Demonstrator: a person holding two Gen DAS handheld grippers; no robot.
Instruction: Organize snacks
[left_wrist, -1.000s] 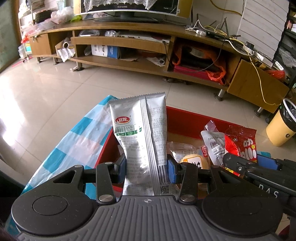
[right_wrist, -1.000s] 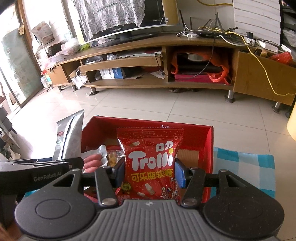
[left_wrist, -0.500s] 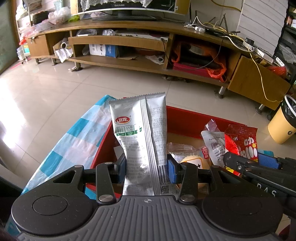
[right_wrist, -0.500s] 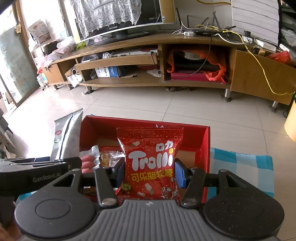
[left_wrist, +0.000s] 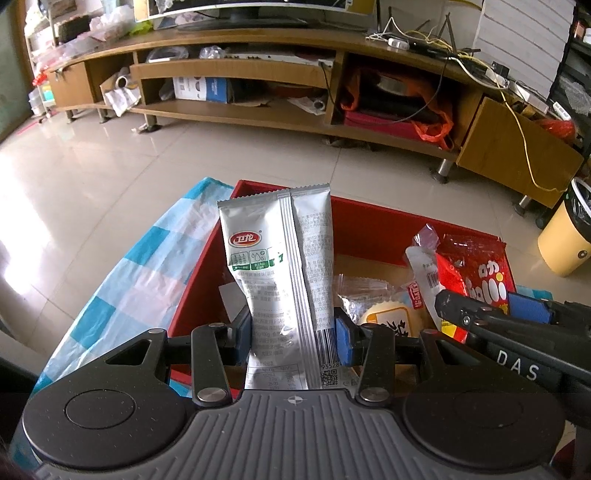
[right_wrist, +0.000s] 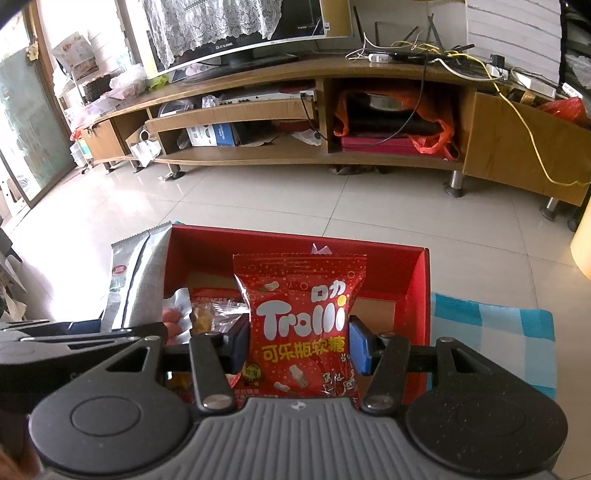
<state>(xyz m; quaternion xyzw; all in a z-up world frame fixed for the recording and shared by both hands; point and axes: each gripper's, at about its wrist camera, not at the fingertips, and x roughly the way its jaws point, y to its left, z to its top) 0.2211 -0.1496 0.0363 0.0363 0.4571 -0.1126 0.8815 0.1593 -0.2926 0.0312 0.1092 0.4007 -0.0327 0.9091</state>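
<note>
1. A long wooden TV cabinet (right_wrist: 332, 110) runs across the far wall, its open shelves full of boxes and bags, with a television (right_wrist: 240, 29) on top under a lace cloth.
2. A blue-and-white checked cloth (left_wrist: 122, 280) covers the surface below both grippers.
3. A red box (right_wrist: 295, 247) stands open on the cloth, with loose snacks lying inside it.
4. The left gripper (left_wrist: 293, 332) tilts steeply down over the box's left part. Its blue pads are clamped on the lower part of a silver packet (left_wrist: 280, 258), which stands upright above the box. The packet bears a red oval logo with Chinese characters, a green band, fine print and a barcode.
5. The right gripper (right_wrist: 297, 347) tilts down over the middle of the box, its jaws pressed on both sides of a red Trolli bag (right_wrist: 299, 317). "Trolli" shows in white letters, with yellow Chinese characters beneath. The bag is upright above the box.
6. From the left wrist view, the right gripper's black side shows the white letters "DAS".
7. A small round yellow snack (left_wrist: 388, 317) in clear wrap lies in the box between the two packets.
</note>
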